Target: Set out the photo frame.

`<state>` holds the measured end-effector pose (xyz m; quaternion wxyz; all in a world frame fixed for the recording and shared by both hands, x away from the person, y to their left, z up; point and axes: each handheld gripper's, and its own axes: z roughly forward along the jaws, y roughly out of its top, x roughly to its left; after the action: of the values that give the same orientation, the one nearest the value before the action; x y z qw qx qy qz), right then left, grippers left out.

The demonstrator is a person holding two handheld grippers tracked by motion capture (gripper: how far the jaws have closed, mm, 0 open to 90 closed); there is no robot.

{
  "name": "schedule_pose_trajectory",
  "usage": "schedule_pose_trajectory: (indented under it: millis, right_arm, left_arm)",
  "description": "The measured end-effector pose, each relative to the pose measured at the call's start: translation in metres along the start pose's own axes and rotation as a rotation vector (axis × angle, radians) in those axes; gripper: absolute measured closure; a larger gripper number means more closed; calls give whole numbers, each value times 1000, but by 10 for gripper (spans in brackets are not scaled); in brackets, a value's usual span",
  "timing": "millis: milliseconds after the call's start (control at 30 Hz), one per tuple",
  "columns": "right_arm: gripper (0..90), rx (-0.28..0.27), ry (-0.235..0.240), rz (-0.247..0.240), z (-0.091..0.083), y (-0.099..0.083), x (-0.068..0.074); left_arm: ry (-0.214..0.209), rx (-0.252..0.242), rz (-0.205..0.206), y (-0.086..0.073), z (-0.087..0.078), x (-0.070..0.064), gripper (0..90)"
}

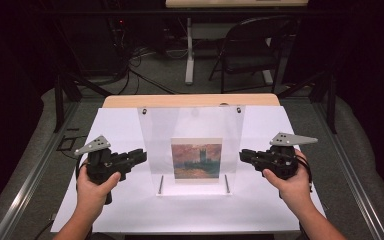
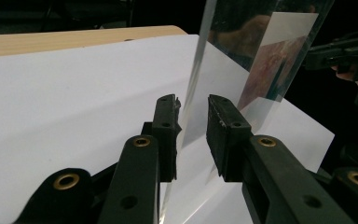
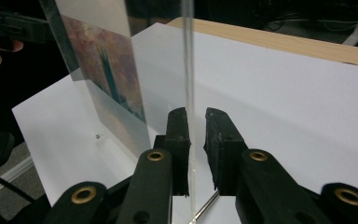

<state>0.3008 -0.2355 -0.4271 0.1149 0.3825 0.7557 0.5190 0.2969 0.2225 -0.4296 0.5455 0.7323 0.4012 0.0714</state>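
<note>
Clear acrylic frame (image 1: 192,147) stands upright mid-surface on the white sheet (image 1: 120,130), painting print (image 1: 196,160) inside it, resting on two thin metal pegs (image 1: 160,184). My left gripper (image 1: 139,156) straddles the frame's left edge; in the left gripper view its fingers (image 2: 167,123) are parted, with the edge in the gap, possibly brushing one pad. My right gripper (image 1: 245,155) sits likewise at the right edge, fingers (image 3: 179,135) apart around the panel, not yet clamped.

Risks, as I judge them:
- One side closing first pushes the panel sideways; it tips or skids on the sheet.
- Slick acrylic, shallow bite at the edge: slips on lifting.
- Unequal lift twists the frame and may loosen the print.
</note>
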Motion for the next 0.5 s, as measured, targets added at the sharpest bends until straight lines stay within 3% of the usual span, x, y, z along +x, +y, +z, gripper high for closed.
schedule_pose_trajectory:
  millis: [67,167,200,233,300,400,433,500]
  right_arm:
    - [785,-9,-20,12,-3,-7,-4]
    - [774,-20,-57,26,-6,-18,-9]
    - [764,-24,-72,21,-7,-21,-10]
    - [748,-18,-107,5,-7,-26,-11]
    - [742,-6,-150,-6,-7,-36,-12]
    - [741,10,-177,-4,-2,-50,-17]
    - [731,26,-198,-1,1,-58,-20]
    - [717,42,-207,15,6,-68,-24]
  left_arm:
    - [5,-7,-9,-3,-2,2,728]
    - [46,-37,-43,-17,-9,13,710]
    - [76,-42,-48,-23,-9,17,700]
    - [76,-42,-48,-23,-9,17,689]
    - [148,-35,-64,-42,-7,29,670]
    - [171,-28,-77,-51,-5,34,658]
    - [216,-12,-80,-63,1,41,650]
    - [253,5,-66,-73,6,44,630]
